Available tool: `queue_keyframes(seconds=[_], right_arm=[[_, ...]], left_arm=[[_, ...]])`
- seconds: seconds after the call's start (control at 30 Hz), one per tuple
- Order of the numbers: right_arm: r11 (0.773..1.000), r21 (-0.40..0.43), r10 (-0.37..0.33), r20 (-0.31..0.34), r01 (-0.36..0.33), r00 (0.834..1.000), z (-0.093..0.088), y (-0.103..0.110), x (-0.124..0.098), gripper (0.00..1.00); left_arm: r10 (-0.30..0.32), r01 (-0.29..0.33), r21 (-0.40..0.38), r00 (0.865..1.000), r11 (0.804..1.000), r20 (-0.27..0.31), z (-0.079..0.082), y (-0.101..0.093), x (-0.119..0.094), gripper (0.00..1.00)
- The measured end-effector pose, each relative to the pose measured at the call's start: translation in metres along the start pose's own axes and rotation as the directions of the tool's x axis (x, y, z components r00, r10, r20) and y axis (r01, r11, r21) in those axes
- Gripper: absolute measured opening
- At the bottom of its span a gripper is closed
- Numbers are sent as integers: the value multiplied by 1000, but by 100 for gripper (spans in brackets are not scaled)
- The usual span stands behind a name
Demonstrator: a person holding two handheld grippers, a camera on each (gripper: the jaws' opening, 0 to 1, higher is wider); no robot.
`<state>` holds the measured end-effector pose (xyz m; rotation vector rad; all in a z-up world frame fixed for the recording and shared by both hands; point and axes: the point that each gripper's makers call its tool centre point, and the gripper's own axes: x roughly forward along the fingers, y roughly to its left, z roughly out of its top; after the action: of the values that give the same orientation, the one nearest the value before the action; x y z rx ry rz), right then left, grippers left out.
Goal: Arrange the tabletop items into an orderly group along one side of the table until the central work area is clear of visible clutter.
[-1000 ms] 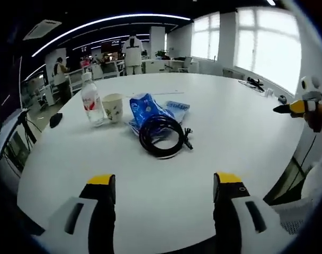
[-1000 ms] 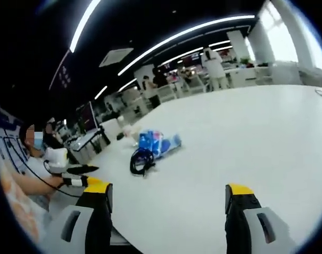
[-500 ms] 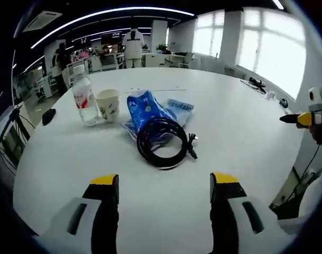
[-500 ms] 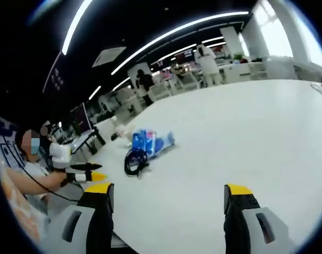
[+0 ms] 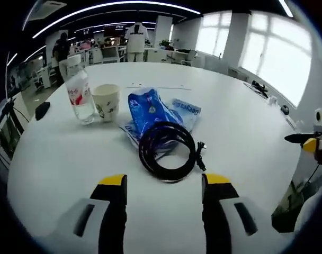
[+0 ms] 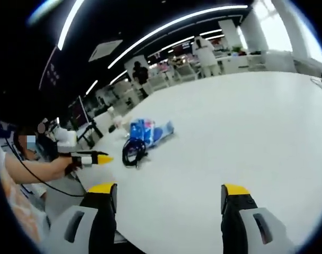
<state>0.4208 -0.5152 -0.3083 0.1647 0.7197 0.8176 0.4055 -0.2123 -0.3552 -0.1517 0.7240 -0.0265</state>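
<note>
In the left gripper view a coiled black cable (image 5: pixel 168 151) lies on the white table (image 5: pixel 246 121), partly over blue plastic packets (image 5: pixel 150 110). A paper cup (image 5: pixel 106 102) and a clear water bottle with a red label (image 5: pixel 78 93) stand to their left. My left gripper (image 5: pixel 164 182) is open just short of the cable, nothing between its jaws. The right gripper (image 5: pixel 309 143) shows at the right edge. In the right gripper view my right gripper (image 6: pixel 169 191) is open over bare table, with the cable (image 6: pixel 131 152) and packets (image 6: pixel 148 130) far off at left. The left gripper (image 6: pixel 92 158) reaches in from the left.
A small dark object (image 5: pixel 41 110) lies near the table's left edge, and dark items (image 5: pixel 259 87) sit at the far right edge. People (image 5: pixel 135 41) stand among desks in the background. A seated person (image 6: pixel 23 180) holds the left gripper.
The left gripper has moved closer to the cable and packets, which now look larger. In the right gripper view the left gripper has advanced toward the cable.
</note>
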Motion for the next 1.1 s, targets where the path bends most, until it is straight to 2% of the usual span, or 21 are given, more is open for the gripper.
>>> queue_keyframes(seconds=[0.1, 0.23, 0.3, 0.4, 0.53, 0.6, 0.63, 0.67, 0.77, 0.8, 0.83, 0.87, 0.9, 0.97, 1.03, 1.1], right_arm=[[1000, -3, 6, 1, -6, 1000, 7, 3, 5, 81], [1000, 2, 9, 5, -9, 1000, 13, 2, 14, 80], [1000, 1, 15, 2, -15, 1000, 14, 4, 17, 80], [1000, -7, 30, -8, -30, 1000, 15, 6, 22, 79], [999, -13, 38, -19, -39, 999, 15, 9, 26, 78], [999, -10, 38, -18, -38, 999, 16, 8, 27, 78], [999, -8, 38, -16, -38, 999, 16, 8, 27, 77], [999, -6, 38, -15, -38, 999, 16, 8, 27, 77], [999, 4, 38, -12, -38, 999, 15, 7, 27, 75], [999, 7, 38, -12, -38, 999, 14, 8, 27, 75], [999, 13, 40, -12, -40, 999, 12, 8, 27, 75], [999, 18, 41, -11, -41, 999, 12, 8, 27, 75], [999, 26, 43, -12, -43, 999, 11, 9, 27, 75], [999, 30, 45, -15, -45, 999, 11, 8, 27, 74], [999, 19, 47, -15, -46, 999, 11, 9, 26, 74], [999, 13, 47, -14, -47, 999, 13, 9, 25, 73]], left_arm=[[-1, 2, -72, 1000, 997, 13, 12, 7, 11, 51], [6, -6, -111, 1000, 994, -3, 17, 13, 26, 49], [3, -5, -127, 1000, 992, -17, 15, 12, 32, 47], [5, -19, -204, 998, 979, -68, 3, 3, 41, 46], [20, -43, -249, 995, 968, -95, -4, 7, 55, 44], [35, -64, -291, 994, 955, -104, -8, 9, 59, 40], [76, -103, -284, 991, 953, -107, -9, 17, 59, 36], [82, -115, -311, 990, 943, -117, -12, 16, 61, 33], [109, -138, -330, 989, 934, -103, -11, 25, 68, 23], [97, -137, -346, 987, 928, -130, -17, 24, 70, 13], [85, -130, -350, 986, 928, -142, -20, 22, 70, 11], [90, -132, -383, 988, 914, -126, -18, 21, 72, 11], [94, -131, -382, 989, 915, -116, -16, 24, 72, 10], [69, -120, -428, 989, 896, -135, -18, 21, 71, 9], [55, -109, -425, 989, 899, -136, -20, 19, 70, 7], [44, -89, -437, 993, 895, -111, -19, 14, 64, 6]])
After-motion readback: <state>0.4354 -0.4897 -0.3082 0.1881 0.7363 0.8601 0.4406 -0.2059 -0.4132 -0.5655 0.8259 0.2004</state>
